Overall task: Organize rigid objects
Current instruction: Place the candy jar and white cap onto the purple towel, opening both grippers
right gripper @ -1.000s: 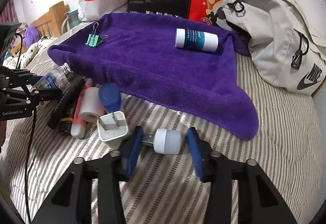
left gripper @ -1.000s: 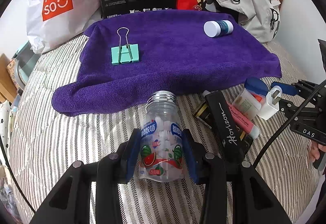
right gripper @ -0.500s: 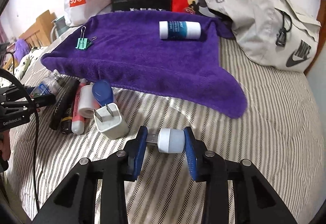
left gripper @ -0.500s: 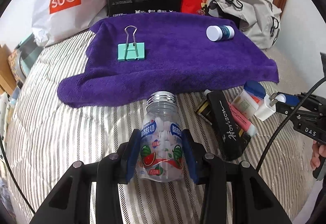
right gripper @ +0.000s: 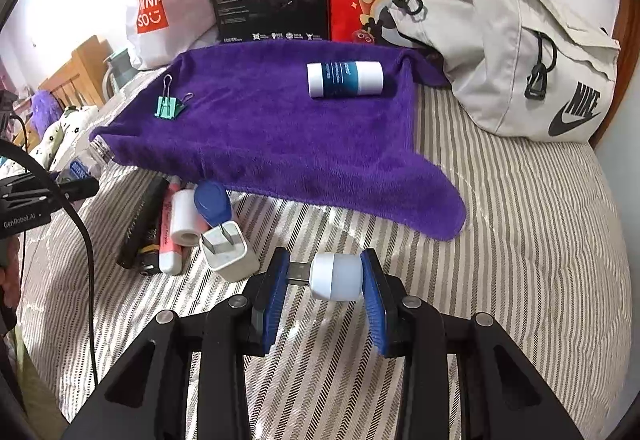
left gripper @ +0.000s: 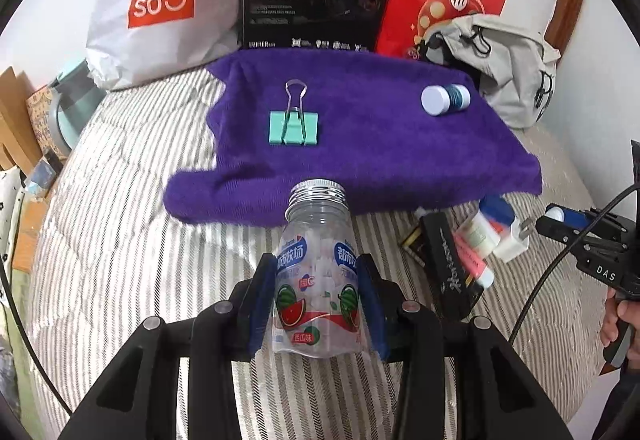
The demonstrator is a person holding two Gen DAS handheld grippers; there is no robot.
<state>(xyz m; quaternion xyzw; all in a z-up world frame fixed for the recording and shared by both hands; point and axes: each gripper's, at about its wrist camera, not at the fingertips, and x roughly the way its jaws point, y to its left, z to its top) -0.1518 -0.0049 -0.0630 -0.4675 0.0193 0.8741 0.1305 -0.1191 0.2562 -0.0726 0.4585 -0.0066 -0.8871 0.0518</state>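
A clear plastic candy bottle (left gripper: 318, 272) is clamped in the left gripper (left gripper: 318, 304), a small white USB light (right gripper: 330, 276) in the right gripper (right gripper: 326, 290) (endwise); both should be lowered level onto the purple towel (right gripper: 280, 132).

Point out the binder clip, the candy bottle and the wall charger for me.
binder clip (left gripper: 294, 127): left wrist view, on its green body.
candy bottle (left gripper: 316, 272): left wrist view, on its label.
wall charger (right gripper: 231, 254): right wrist view, on its white housing.

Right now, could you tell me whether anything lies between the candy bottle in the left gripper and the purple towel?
Nothing visible does: the candy bottle faces only bare striped bedding before the purple towel; the binder clip lies farther back.
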